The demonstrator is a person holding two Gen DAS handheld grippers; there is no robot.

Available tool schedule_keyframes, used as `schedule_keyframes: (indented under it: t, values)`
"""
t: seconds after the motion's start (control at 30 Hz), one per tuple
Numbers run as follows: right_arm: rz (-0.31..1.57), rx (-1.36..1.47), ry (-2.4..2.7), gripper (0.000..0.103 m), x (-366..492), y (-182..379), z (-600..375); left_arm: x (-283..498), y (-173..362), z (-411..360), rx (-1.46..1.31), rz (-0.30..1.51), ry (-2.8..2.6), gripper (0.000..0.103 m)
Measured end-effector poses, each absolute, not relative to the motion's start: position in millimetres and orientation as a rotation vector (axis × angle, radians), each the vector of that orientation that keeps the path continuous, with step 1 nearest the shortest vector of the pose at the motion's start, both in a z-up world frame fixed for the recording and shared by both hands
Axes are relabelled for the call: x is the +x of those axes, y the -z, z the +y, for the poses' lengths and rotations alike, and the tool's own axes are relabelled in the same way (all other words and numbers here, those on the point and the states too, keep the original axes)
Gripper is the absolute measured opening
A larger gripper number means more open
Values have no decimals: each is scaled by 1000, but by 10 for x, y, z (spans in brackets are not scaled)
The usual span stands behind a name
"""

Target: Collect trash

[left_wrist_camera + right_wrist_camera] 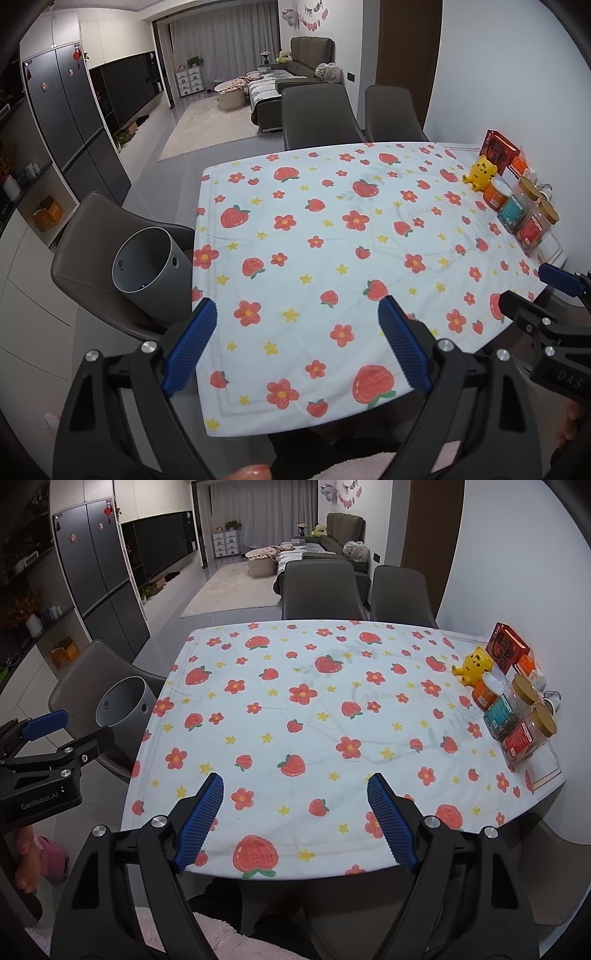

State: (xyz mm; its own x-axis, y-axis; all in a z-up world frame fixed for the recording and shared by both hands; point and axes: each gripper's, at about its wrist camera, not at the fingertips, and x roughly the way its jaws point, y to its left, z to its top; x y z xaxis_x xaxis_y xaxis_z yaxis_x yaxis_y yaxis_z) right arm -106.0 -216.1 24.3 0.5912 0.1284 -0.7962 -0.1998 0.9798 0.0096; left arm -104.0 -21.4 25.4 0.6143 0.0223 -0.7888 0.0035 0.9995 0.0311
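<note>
A grey cylindrical bin (pixel 147 266) stands on the chair at the table's left side; it also shows in the right wrist view (pixel 123 701). My left gripper (pixel 295 314) is open and empty above the near edge of the table, right of the bin. My right gripper (pixel 295 786) is open and empty above the table's near edge. The floral tablecloth (pixel 332 240) shows no loose trash. Each gripper shows at the edge of the other's view.
Along the table's right edge stand a red box (pixel 498 149), a yellow toy (pixel 480 171), an orange tub (pixel 495 194) and jars (pixel 524 218). Two dark chairs (pixel 317 114) stand at the far side. A brown chair (pixel 96 240) holds the bin.
</note>
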Motion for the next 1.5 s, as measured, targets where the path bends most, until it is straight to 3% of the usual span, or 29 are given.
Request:
schedule_keyframes:
  t: [1.5]
  values:
    - [910,-84,-214,78,-967,-330,-2066,-976,-346,-307,27,903,-3,89]
